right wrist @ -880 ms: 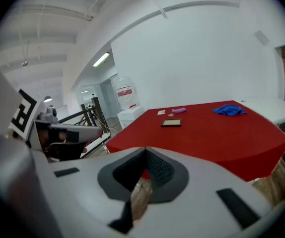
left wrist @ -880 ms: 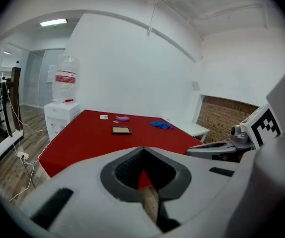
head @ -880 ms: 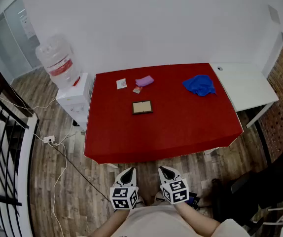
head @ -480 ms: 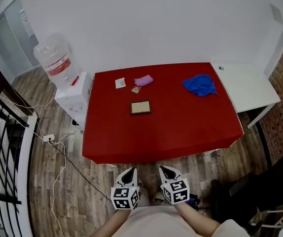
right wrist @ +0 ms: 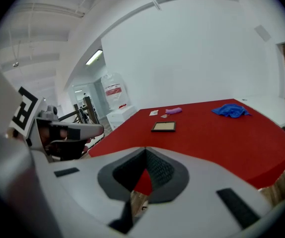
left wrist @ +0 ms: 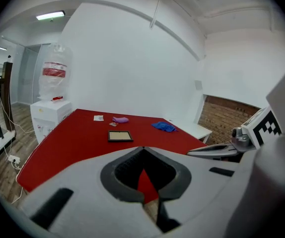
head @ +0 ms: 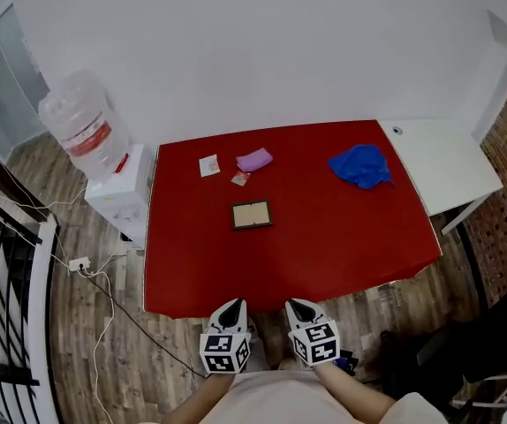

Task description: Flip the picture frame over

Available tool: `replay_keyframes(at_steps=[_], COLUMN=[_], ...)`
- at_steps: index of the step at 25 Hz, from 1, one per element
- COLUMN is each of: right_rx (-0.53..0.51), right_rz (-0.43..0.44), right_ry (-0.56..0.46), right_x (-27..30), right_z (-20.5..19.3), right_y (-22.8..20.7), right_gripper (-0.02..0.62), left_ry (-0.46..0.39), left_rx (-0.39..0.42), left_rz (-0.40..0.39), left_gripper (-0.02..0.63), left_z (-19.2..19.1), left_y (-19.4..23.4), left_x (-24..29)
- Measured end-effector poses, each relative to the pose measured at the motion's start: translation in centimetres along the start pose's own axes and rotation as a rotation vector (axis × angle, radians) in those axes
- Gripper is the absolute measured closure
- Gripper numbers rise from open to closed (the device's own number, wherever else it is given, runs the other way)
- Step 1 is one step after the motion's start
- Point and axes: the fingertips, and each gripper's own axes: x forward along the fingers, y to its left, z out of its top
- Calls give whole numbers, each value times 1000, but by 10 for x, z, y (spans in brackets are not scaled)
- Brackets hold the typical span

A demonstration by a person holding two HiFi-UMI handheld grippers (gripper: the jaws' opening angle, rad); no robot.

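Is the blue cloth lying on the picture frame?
No, the blue cloth lies well right of the picture frame, not touching it.

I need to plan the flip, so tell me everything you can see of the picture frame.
The picture frame is small and rectangular, with a dark border around a tan panel. It lies flat on the red tabletop, left of centre, with a long side facing the near edge. Nothing else touches it.

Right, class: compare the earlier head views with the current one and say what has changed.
The person has come closer to the red table; its near edge now lies nearer the grippers. Nothing was gripped: left gripper and right gripper stay shut and empty. The picture frame lies untouched.
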Motion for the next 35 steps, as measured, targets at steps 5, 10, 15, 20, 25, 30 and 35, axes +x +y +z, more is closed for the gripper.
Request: replay_keyframes(at_steps=[5, 10, 15, 20, 25, 30, 35], right_rx=[-6, -3, 11, 14, 2, -7, -7], right_rz=[-30, -69, -89, -73, -55, -59, -45], right_ry=[-7, -22, -34, -24, -14, -17, -7], right_x=[52, 96, 125, 143, 151, 158, 166], right_z=[41, 79, 104, 121, 138, 149, 151], right_y=[-10, -19, -28, -36, -54, -77, -82], right_gripper=[591, 591, 591, 591, 591, 591, 591], left_ry=[-7, -2, 1, 11, 4, 0, 3], left_rx=[26, 41, 51, 33, 6, -4, -14], left_rz=[-26, -61, -77, -67, -39, -18, -1], left_gripper=[601, 601, 601, 601, 601, 601, 601], left_z=[38, 69, 88, 101, 115, 121, 124], left_y=[39, 74, 94, 105, 106, 107, 111], left_x=[45, 80, 103, 124, 143, 158, 168])
